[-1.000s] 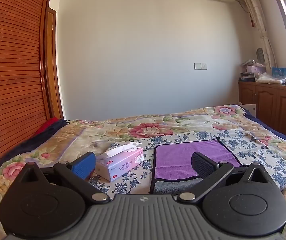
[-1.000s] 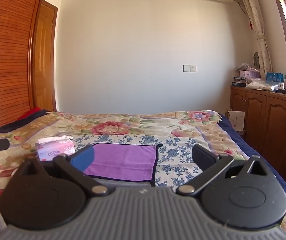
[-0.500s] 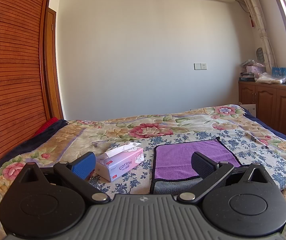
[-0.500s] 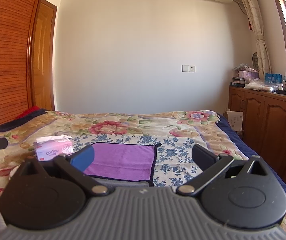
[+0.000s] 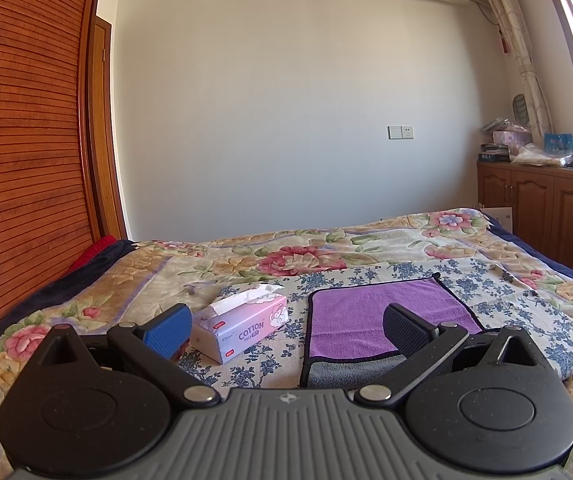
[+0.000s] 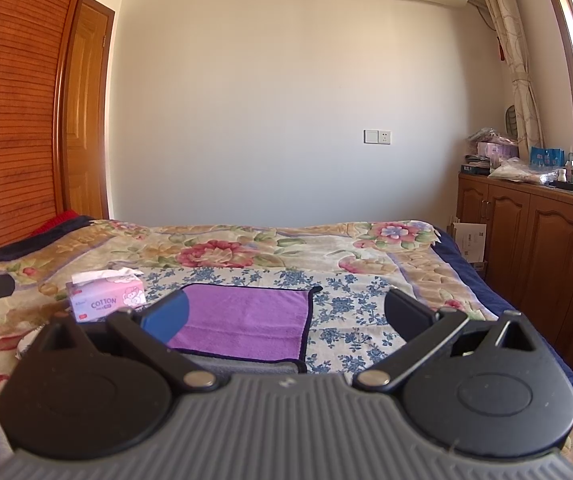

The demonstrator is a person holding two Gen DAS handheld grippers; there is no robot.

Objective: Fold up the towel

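The towel (image 5: 382, 320) lies flat on the floral bedspread (image 5: 286, 256), low and right of centre in the left wrist view and low centre in the right wrist view, purple face up with a grey underside turned up along its near edge and a dark binding round the rim; a tissue box (image 5: 242, 328) stands just beside its left edge, apart from it; the left gripper (image 5: 286, 326) hangs above the near edge with jaws spread wide and nothing between them, and the right gripper (image 6: 286, 312) likewise gapes empty over the near part of the cloth; the towel looks light, soft and limp, likely plush microfibre that will sag and drape from any pinch; the near corners by the bound edge seem the best holds, one per gripper, since a mid-edge pinch would probably bunch it.
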